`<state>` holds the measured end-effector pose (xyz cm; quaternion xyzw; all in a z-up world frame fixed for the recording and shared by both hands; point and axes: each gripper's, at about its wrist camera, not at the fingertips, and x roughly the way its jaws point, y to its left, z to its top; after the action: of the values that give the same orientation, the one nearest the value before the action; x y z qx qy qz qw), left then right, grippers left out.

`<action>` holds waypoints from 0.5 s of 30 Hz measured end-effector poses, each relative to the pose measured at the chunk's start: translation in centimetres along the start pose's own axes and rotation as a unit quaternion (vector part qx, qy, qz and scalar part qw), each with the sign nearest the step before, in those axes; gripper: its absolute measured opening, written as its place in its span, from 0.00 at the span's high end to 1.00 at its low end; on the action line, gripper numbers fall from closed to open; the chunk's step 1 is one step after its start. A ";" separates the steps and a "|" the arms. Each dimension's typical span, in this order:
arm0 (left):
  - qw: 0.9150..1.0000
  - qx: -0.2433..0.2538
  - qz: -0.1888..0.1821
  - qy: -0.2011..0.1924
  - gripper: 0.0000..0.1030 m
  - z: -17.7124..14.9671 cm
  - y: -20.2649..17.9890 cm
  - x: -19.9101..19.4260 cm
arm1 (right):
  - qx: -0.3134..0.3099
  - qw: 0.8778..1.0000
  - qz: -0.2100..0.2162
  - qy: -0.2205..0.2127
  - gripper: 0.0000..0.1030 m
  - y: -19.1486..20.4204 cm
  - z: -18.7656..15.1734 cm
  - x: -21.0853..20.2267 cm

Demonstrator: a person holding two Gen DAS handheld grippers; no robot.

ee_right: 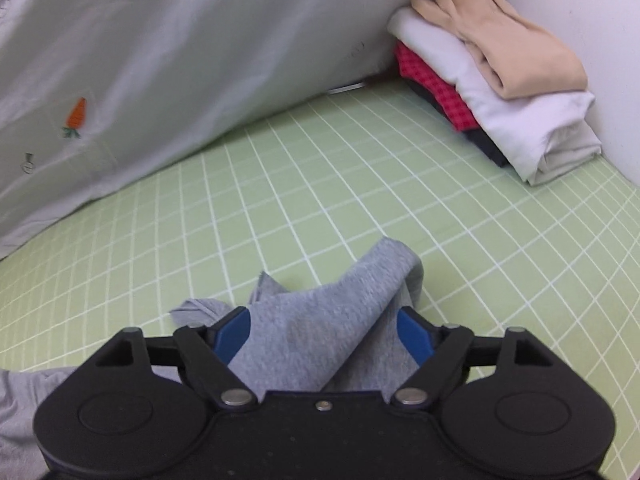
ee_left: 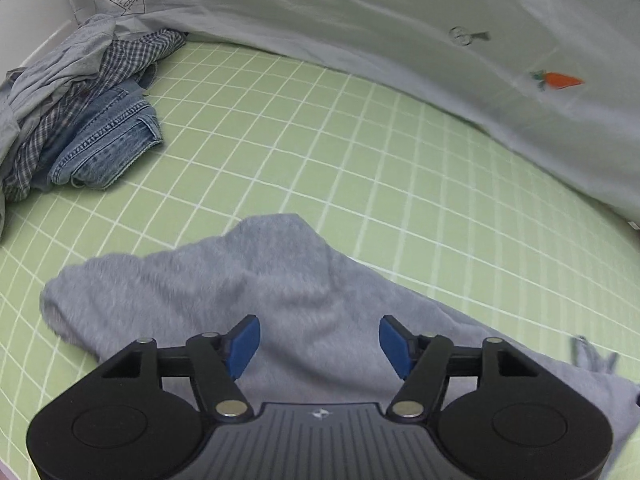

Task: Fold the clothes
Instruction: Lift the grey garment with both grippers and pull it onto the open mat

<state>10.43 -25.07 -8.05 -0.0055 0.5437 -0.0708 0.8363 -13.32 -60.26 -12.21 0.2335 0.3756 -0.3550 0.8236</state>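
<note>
A grey fleece garment (ee_left: 224, 288) lies crumpled on the green grid mat (ee_left: 320, 128). My left gripper (ee_left: 319, 344) hovers over its middle, blue pads (ee_left: 244, 344) wide apart and nothing pinched between them. In the right wrist view another part of the grey garment (ee_right: 320, 320) rises in a loose peaked fold between the fingers of my right gripper (ee_right: 323, 334). Its blue pads (ee_right: 414, 336) stand wide apart and do not squeeze the cloth. A thin grey drawstring end (ee_right: 192, 306) pokes out to the left of that fold.
A pale shirt with a carrot patch (ee_left: 556, 80) hangs along the back of the mat. Unfolded denim and checked clothes (ee_left: 92, 120) are piled at the far left. A folded stack topped by a tan piece (ee_right: 500, 48) sits in the far right corner by a white wall.
</note>
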 end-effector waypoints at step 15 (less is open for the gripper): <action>0.999 -0.037 0.005 -0.022 0.99 5.5 1.0 4.0 | -0.034 0.999 0.037 -0.014 0.94 2.2 4.8 3.6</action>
<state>17.17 -25.00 -9.55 -0.0352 0.5274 -0.0468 0.8476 -7.76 -63.46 -11.84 0.2138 0.3669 -0.3150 0.8488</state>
